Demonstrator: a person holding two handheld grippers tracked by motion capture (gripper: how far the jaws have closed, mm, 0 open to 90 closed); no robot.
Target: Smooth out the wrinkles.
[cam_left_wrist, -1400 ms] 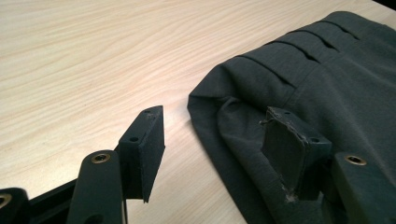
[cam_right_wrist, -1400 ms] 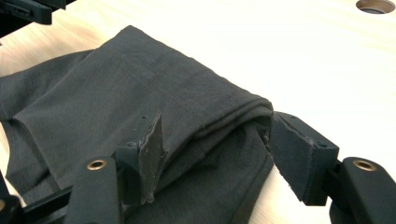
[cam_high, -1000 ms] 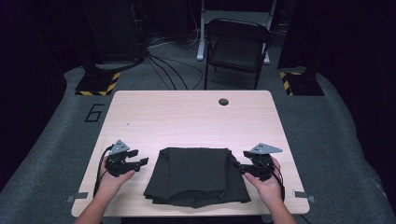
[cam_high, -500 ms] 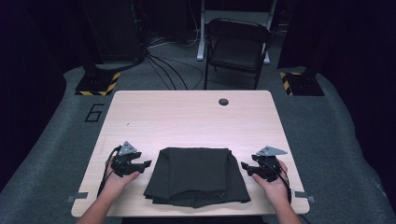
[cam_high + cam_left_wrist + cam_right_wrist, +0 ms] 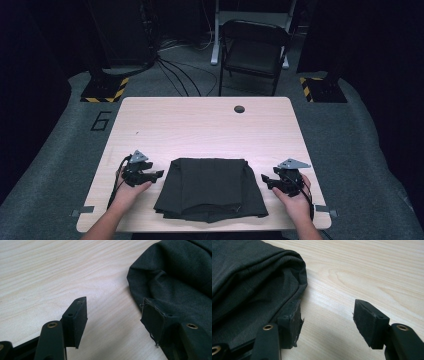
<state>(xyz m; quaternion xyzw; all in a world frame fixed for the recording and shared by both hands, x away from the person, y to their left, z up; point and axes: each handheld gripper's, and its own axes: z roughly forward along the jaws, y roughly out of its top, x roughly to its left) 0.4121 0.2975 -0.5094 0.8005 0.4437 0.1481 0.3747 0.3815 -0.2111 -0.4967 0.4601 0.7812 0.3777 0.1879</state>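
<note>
So from the high view, both hands have slid back toward the near edge of the table (image 5: 200, 125) compared with a second ago. The left gripper (image 5: 159, 173) now sits just off the left side of the folded dark cloth (image 5: 212, 190), and the right gripper (image 5: 264, 179) just off its right side. A second back they were a bit farther up the table, closer to the cloth's far corners. The cloth itself looks unmoved, lying folded near the front edge in the middle.

Left gripper view: jaws spread wide, nothing between them but bare wood. One fingertip (image 5: 152, 320) sits at the cloth's rounded fold edge (image 5: 175, 277), maybe brushing it, not pinching.

Right gripper view: same deal mirrored. Jaws apart, one pad (image 5: 292, 322) right against the cloth's folded edge (image 5: 257, 277), the other over bare table, and no grip yet.

My guess is they're lining up on the near side corners to pinch both sides at once for the next fold or lift.
</note>
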